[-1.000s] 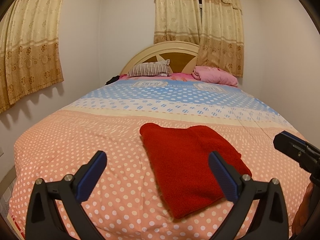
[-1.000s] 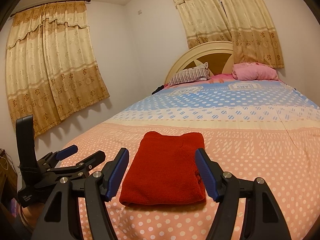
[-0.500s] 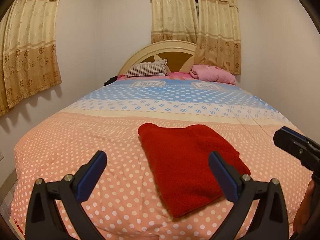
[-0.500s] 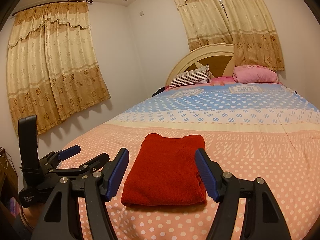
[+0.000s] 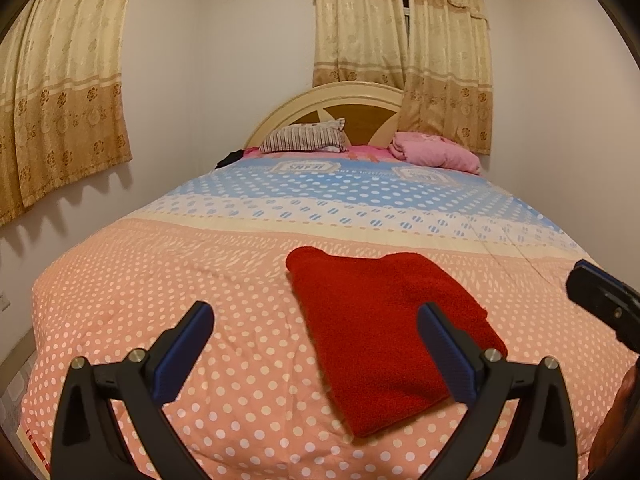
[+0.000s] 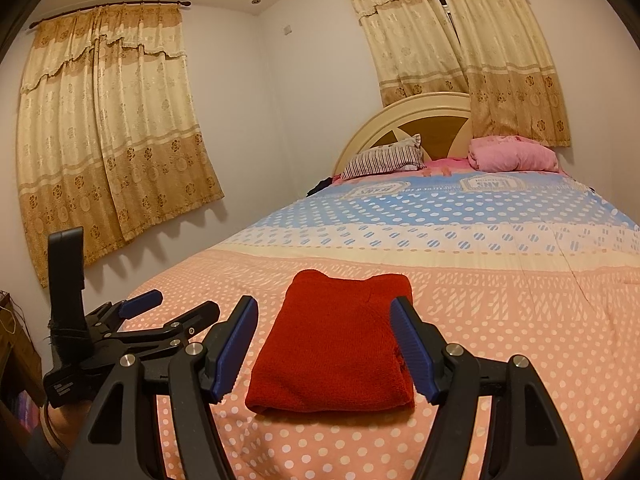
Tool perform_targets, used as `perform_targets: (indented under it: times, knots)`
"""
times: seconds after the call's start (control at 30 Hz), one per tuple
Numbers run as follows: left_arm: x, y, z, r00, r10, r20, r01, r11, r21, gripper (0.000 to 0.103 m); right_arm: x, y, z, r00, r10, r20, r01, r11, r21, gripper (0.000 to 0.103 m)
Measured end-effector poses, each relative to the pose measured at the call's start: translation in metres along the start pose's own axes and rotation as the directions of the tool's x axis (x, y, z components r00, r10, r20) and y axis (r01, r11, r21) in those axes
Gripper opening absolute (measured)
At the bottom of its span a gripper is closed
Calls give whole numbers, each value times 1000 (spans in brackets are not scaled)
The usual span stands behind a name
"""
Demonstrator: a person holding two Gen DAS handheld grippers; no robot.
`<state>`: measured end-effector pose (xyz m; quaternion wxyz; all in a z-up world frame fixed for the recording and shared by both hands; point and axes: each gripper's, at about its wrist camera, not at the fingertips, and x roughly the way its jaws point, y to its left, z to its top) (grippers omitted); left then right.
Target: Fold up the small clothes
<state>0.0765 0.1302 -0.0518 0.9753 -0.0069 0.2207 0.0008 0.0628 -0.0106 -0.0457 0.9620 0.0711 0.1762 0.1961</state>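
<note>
Folded red garment (image 6: 332, 344) lies on the bed (image 6: 500, 320), both tools open above it

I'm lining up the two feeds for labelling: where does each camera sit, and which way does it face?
Left wrist: on the left hand-held gripper, facing up the bed toward the headboard; its open fingers frame the lower picture, the red garment lies right of centre, and the right hand-held gripper's tip shows at the right edge.
Right wrist: on the right hand-held gripper, facing the same way; the garment lies centred beyond its open fingers, with the left hand-held gripper at lower left.
Shared: garment, bed, headboard, pillows, curtains.
</note>
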Motion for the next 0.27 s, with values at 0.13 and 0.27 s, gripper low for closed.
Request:
perform_targets:
  times: [0.13,0.27]
  knots:
    - [1,2,-1,1000,4,3,-4,1000,-2,103,0,0,0,1000,-2,-4,2,1000,0,69]
    - [3,4,-3,1000,2,2,-2,1000,-7,103,0,0,0,1000,-13,-13,13,1000,-11,69]
